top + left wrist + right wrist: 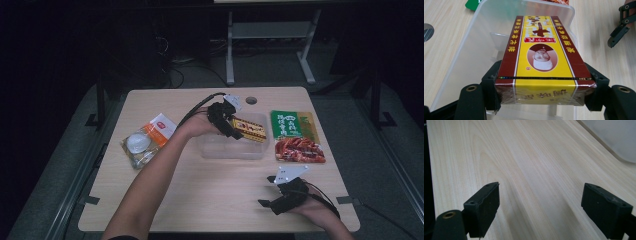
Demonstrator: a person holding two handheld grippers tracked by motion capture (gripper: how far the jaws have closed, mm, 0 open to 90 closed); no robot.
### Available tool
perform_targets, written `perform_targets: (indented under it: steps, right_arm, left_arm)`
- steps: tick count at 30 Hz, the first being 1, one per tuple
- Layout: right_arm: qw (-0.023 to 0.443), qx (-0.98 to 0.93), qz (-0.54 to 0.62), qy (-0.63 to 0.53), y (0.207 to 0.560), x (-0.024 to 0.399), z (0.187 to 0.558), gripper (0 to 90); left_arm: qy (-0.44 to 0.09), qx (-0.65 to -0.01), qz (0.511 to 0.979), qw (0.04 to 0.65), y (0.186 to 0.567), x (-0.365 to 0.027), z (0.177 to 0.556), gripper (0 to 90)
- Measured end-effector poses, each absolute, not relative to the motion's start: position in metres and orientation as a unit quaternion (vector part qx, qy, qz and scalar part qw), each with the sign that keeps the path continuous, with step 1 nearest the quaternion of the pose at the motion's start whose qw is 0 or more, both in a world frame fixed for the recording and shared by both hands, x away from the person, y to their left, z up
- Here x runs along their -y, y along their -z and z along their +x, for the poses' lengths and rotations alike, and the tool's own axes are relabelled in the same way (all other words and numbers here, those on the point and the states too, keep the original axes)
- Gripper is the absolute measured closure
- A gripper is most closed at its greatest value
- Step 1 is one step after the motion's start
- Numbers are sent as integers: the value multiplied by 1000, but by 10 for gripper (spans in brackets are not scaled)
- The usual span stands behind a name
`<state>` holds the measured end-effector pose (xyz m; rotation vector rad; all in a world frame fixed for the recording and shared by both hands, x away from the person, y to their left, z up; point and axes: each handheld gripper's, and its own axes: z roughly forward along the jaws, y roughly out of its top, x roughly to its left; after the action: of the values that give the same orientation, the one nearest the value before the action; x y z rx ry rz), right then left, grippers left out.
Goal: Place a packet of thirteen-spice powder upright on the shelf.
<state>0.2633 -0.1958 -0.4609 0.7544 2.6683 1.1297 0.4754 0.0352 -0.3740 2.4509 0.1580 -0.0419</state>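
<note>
A yellow and maroon rectangular carton (541,60) is gripped across its width by the left claw (544,92) and held just above the clear plastic tub (471,57) that lies directly beneath and ahead of that claw. The carton is judged picked up but not yet set down. The right claw (539,207) is held wide and empty over the pale wooden worktop (529,157). Other packets beside the tub appear still to be packed.
</note>
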Motion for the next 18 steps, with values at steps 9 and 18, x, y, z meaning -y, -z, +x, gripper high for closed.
perform_targets:
  steps: [9, 18]
  right_arm:
    - [74, -889, 250, -377, 460, 197, 263, 148]
    - [73, -889, 250, -376, 461, 197, 263, 147]
  left_arm:
    - [15, -61, 938, 341, 374, -31, 478, 311]
    - [13, -66, 932, 355, 370, -30, 479, 310]
